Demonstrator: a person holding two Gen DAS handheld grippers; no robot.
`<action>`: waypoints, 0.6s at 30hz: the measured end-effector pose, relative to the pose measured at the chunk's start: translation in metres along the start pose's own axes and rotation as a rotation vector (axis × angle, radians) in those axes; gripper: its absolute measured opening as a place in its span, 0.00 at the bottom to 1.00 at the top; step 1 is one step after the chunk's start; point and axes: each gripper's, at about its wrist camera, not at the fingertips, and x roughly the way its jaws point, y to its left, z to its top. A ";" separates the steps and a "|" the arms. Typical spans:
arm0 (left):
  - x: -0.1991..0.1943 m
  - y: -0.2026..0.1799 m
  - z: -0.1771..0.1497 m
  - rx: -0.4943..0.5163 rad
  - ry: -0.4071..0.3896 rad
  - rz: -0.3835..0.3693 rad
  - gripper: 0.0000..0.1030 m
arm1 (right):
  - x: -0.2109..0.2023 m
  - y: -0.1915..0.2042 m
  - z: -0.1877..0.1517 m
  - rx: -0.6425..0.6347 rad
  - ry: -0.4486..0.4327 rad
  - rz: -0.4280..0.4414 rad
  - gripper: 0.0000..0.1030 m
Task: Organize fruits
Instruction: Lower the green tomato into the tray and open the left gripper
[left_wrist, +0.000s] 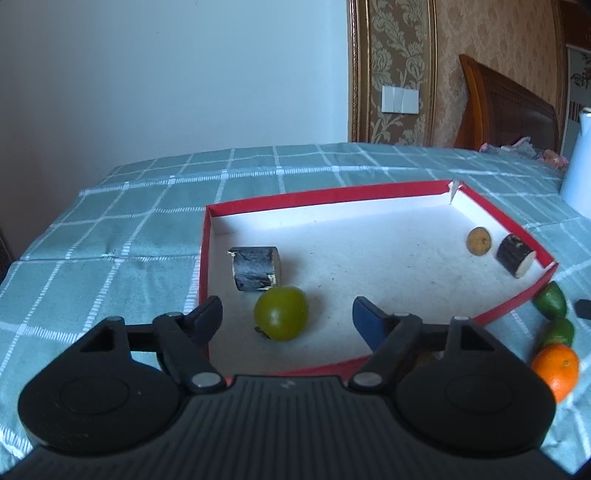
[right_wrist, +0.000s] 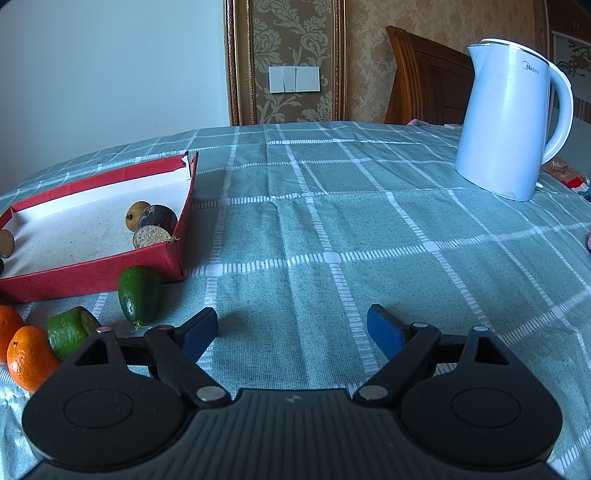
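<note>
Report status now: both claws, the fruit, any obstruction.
Left claw open, round green fruit lying loose between its fingers inside red-walled cardboard tray. Right claw open, empty over checked cloth. Two oranges, two green pieces outside tray. Nothing blocking.

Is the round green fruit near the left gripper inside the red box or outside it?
Inside. The round green fruit rests on the white floor of the red box, between the open left gripper's fingers, untouched.

Left gripper (left_wrist: 287, 314): black linkage arms, blue pads, jaws spread wide and tilted downward over the near end of the red tray (left_wrist: 321, 197), pads pressing on nothing. Right gripper (right_wrist: 291, 325): same build, jaws spread wide and empty, tilted downward, set well to the right of the red tray.
</note>
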 end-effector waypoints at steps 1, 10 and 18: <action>-0.005 0.001 -0.001 -0.002 -0.006 -0.004 0.75 | 0.000 0.000 0.000 0.000 0.000 0.000 0.86; -0.058 0.017 -0.019 -0.068 -0.084 0.001 0.83 | 0.000 0.000 0.000 0.000 0.000 0.000 0.86; -0.067 0.051 -0.047 -0.160 -0.013 0.057 0.83 | -0.002 -0.001 -0.001 0.010 -0.004 0.031 0.91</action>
